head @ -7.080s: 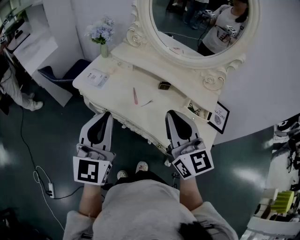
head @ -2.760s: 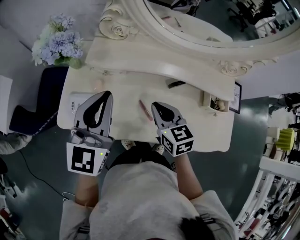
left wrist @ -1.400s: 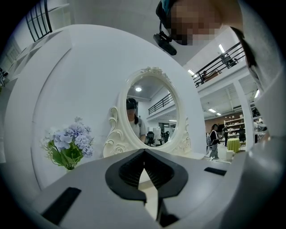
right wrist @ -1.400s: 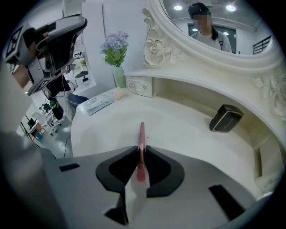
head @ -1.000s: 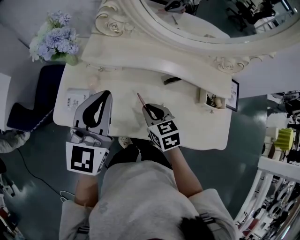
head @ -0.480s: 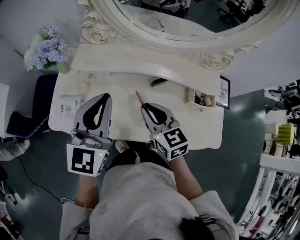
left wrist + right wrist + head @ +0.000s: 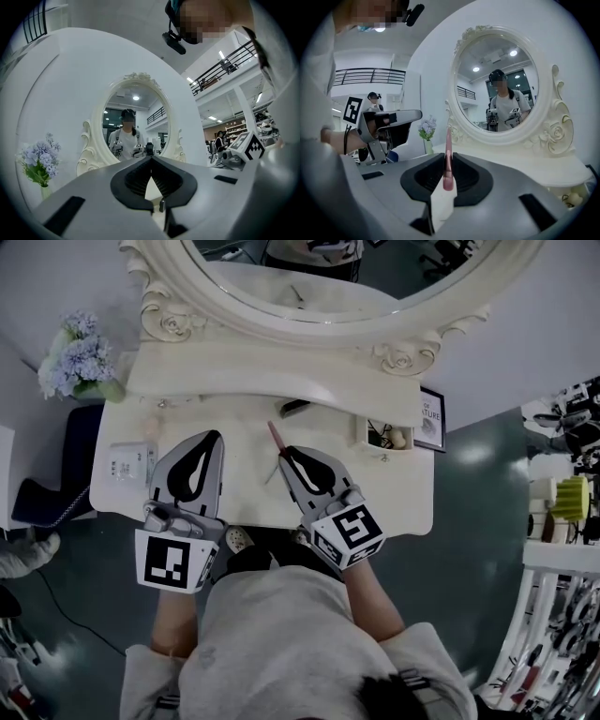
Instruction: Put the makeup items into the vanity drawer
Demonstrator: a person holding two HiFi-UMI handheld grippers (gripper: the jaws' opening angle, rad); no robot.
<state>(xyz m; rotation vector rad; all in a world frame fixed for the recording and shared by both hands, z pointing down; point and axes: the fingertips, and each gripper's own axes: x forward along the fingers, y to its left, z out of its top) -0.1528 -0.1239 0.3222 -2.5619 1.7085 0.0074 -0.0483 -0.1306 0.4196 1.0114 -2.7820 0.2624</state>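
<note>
Cream vanity top [image 7: 412, 486] under a carved oval mirror [image 7: 309, 277], dark floor all round. At far left, a vase of pale blue flowers [image 7: 75, 357], and nearer the front edge a flat white packet [image 7: 129, 465]. Next along, the left gripper [image 7: 214, 435] [image 7: 151, 161], hovering over the left half of the top, jaws brought together with nothing between them, so free for other work. Just to its right, the right gripper [image 7: 284, 452] [image 7: 447, 157], clamped on the lower end of a slim pink stick [image 7: 274, 434] [image 7: 448, 150], most likely a makeup pencil or brush handle, apparently held off the top and pointing towards the mirror. Beyond the stick's tip, a small dark item [image 7: 294, 407] near the back shelf; further right, a little open box [image 7: 364, 434] with bits inside, then a framed card [image 7: 430, 418] at the edge. No drawer on show in any view, the vanity's front being hidden under the grippers and the person's body; probably not yet opened. For this step: keep the clamp firm, against pivoting or slipping of so thin a handle. Hold the stick clear of the top. Use the left gripper on the drawer pull, drawing straight out. Then lower the stick lengthwise into the drawer and release only once flat inside, to prevent rolling.
</note>
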